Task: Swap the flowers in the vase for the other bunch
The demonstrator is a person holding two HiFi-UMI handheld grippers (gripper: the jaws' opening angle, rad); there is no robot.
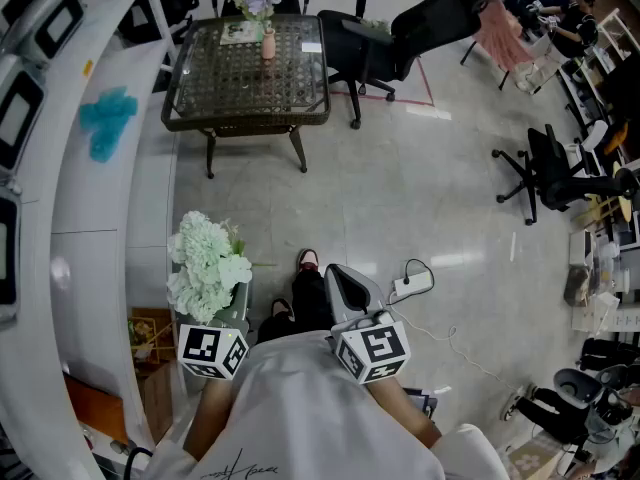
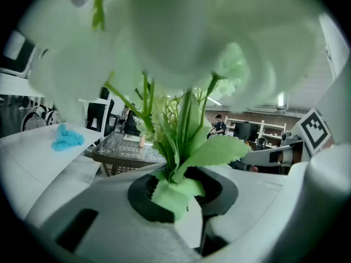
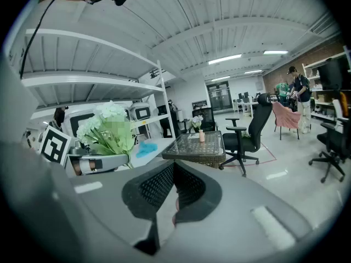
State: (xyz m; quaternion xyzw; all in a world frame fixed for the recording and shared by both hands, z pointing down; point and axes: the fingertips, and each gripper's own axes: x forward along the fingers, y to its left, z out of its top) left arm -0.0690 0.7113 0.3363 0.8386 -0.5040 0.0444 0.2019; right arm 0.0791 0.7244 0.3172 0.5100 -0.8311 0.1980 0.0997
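Observation:
My left gripper (image 2: 181,193) is shut on the green stems of a white and pale-green flower bunch (image 2: 181,48), held upright at my left side (image 1: 205,263). Its blooms fill the top of the left gripper view. My right gripper (image 3: 173,193) is shut with nothing in it and sits beside the left one (image 1: 345,286). Far ahead, a small pink vase (image 1: 268,44) with purple flowers (image 1: 258,3) stands on a dark wicker table (image 1: 200,108). The vase (image 3: 202,136) also shows small in the right gripper view, and in the left gripper view (image 2: 142,141).
A white curved shelf unit (image 1: 100,218) runs along my left, with a blue cloth (image 1: 105,123) on it. Black office chairs (image 1: 400,38) stand right of the table and another (image 1: 560,173) at far right. A power strip (image 1: 412,286) with cable lies on the floor.

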